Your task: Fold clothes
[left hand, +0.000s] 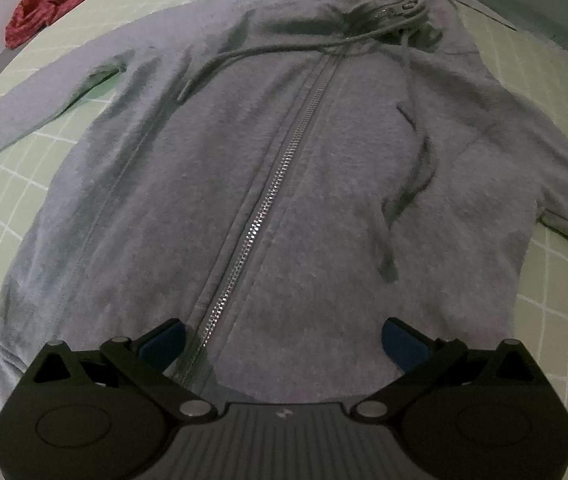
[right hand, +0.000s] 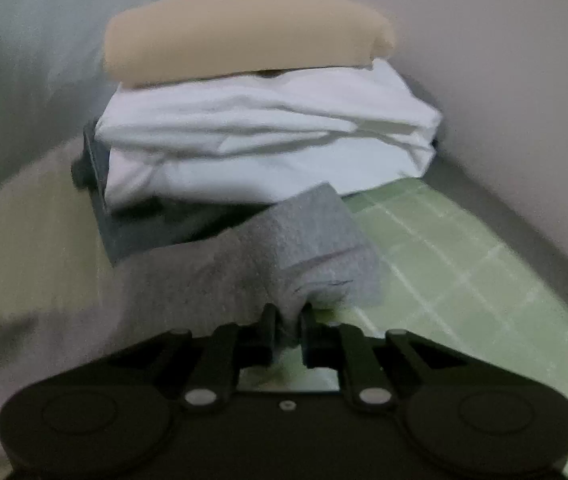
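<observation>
Green mat (left hand: 12, 184), grey hoodie (left hand: 284, 184) flat.

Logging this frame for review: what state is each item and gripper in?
Grey hoodie: spread flat, front up, zipped.
Hoodie sleeve: cuff end lifted.
Left gripper: open, holding nothing.
Right gripper: shut on the hoodie sleeve.
Red garment: crumpled, unfolded.
White garment: folded, stacked.
Beige garment: folded, on top.

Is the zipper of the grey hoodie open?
No, the zipper runs closed along the front of the grey hoodie up to the collar.
</observation>
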Demonstrator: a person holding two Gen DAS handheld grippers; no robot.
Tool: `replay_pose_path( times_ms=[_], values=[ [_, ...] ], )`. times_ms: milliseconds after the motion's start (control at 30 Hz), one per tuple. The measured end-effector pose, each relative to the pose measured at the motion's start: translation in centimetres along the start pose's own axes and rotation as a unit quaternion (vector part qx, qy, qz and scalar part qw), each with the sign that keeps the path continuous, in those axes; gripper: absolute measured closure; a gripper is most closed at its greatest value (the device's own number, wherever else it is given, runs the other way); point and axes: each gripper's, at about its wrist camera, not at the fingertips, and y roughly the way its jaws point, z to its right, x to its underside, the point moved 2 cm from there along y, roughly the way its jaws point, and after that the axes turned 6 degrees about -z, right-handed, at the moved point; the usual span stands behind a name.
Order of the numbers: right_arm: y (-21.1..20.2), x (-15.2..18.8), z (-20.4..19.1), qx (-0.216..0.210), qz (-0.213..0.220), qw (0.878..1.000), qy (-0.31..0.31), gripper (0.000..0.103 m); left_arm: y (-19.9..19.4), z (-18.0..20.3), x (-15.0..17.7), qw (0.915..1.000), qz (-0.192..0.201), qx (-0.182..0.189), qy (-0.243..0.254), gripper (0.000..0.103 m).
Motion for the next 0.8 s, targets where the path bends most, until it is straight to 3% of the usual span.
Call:
replay_pose_path(
  times_ms=[100, 367, 667, 800],
  values=[
    [-1.8, 2.2, 0.8, 0.022, -0.002, 0.999, -0.031, 0.092, -0.4, -0.8, 1.1, 0.9999, 0.004, 0.012, 0.007, 0.000],
    [-7.1, 8.3, 4.1, 0.030, -0.011, 0.999, -0.014, 0.092, -3.5, 0.1, 5.6, 0.9982, 0.020, 0.027, 0.051, 0.000],
    [-10.1, 12.1, 4.6, 0.042, -0.021, 0.999, -0.010, 0.090, -5.9, -2.2, 8.6, 0.9956, 0.047, 0.034, 0.074, 0.000],
    [-10.4, 12.9, 3.6, 0.077, -0.024, 0.996, -0.035, 0.082, -7.1, -5.0, 9.8, 0.9955, 0.068, 0.028, 0.059, 0.000]
  ],
)
